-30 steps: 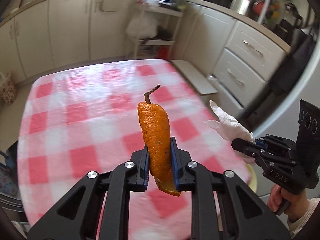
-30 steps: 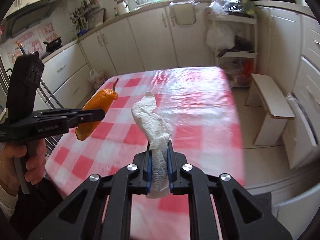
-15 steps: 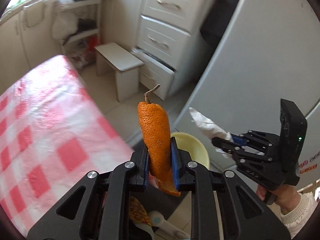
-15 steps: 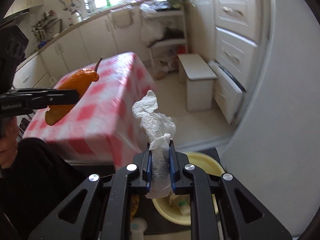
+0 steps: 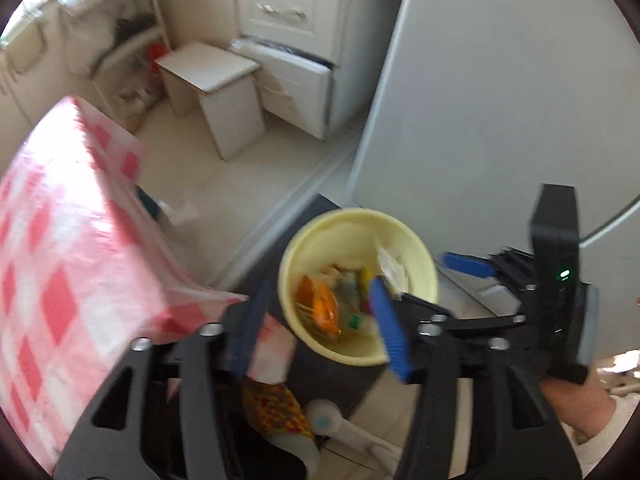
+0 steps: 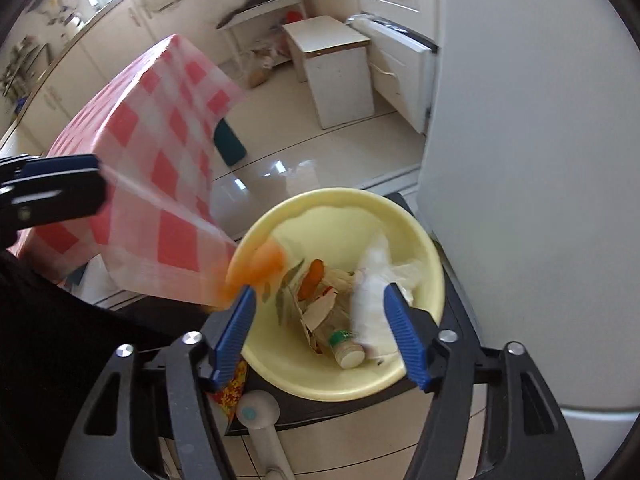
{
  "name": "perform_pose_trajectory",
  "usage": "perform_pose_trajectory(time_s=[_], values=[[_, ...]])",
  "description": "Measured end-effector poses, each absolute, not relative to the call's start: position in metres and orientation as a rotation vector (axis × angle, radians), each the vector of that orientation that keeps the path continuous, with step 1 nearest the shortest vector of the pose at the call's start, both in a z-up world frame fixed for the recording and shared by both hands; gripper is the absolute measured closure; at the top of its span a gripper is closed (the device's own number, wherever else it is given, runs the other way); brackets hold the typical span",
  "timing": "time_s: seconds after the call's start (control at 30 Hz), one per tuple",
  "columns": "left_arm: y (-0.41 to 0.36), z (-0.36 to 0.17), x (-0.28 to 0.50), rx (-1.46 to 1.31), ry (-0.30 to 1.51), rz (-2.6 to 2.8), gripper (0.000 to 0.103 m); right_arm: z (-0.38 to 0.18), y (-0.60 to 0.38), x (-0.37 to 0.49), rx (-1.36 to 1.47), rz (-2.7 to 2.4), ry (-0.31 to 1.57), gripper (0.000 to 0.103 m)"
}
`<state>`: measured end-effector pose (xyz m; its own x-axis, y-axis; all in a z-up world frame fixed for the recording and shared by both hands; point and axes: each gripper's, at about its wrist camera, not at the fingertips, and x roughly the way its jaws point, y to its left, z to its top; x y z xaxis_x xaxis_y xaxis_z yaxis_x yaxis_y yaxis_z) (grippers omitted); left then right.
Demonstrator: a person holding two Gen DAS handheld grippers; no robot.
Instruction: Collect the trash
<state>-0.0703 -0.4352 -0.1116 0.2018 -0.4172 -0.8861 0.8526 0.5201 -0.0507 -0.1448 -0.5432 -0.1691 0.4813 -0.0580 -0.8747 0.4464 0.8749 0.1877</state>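
Both items released: left gripper [image 5: 316, 328] and right gripper [image 6: 320, 336] spread empty above yellow bin [image 6: 420, 240], lower centre. Orange peel [image 6: 256, 268] blurred at rim; tissue [image 6: 372, 292] inside.

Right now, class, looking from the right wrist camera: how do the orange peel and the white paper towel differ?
1. The orange peel is a motion-smeared orange shape; the paper towel is white, crumpled and sharper.
2. The peel is at the left rim of the yellow bin; the towel lies well inside it, on the right, among other trash.
Shared: neither is held. The left gripper and right gripper are both open.
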Motion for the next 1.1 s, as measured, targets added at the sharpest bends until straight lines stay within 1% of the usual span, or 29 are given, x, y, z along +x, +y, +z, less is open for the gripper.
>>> perform_pose_trajectory(time_s=[0.1,0.13,0.23,0.3,0.43,0.47,0.57,0.77,1.0,1.1], values=[[-0.421,-0.098,-0.065,0.486,0.943,-0.904,0.038,-0.157,-0.545,-0.153,0.458,-0.338,0.988,0.033],[-0.413,-0.09,-0.064,0.465,0.906,-0.879,0.033,-0.152,-0.544,-0.15,0.458,-0.34,0.971,0.032],[-0.391,-0.07,-0.057,0.419,0.829,-0.83,0.024,-0.131,-0.533,-0.152,0.441,-0.33,0.9,0.026],[-0.373,-0.054,-0.055,0.373,0.784,-0.794,0.021,-0.111,-0.519,-0.15,0.421,-0.316,0.84,0.021],[-0.335,-0.027,-0.05,0.31,0.709,-0.723,0.015,-0.074,-0.493,-0.14,0.4,-0.281,0.723,0.017],[-0.325,-0.021,-0.049,0.299,0.69,-0.706,0.014,-0.065,-0.485,-0.138,0.395,-0.276,0.697,0.014],[-0.289,-0.006,-0.047,0.268,0.639,-0.638,0.011,-0.039,-0.461,-0.13,0.375,-0.259,0.62,0.011],[-0.21,0.015,-0.039,0.196,0.587,-0.491,0.008,0.005,-0.401,-0.116,0.298,-0.2,0.498,0.008],[-0.125,0.047,-0.046,0.151,0.501,-0.311,0.007,0.045,-0.331,-0.126,0.152,-0.159,0.329,0.007],[-0.099,0.059,-0.054,0.13,0.462,-0.275,0.007,0.055,-0.315,-0.128,0.12,-0.136,0.293,0.007]])
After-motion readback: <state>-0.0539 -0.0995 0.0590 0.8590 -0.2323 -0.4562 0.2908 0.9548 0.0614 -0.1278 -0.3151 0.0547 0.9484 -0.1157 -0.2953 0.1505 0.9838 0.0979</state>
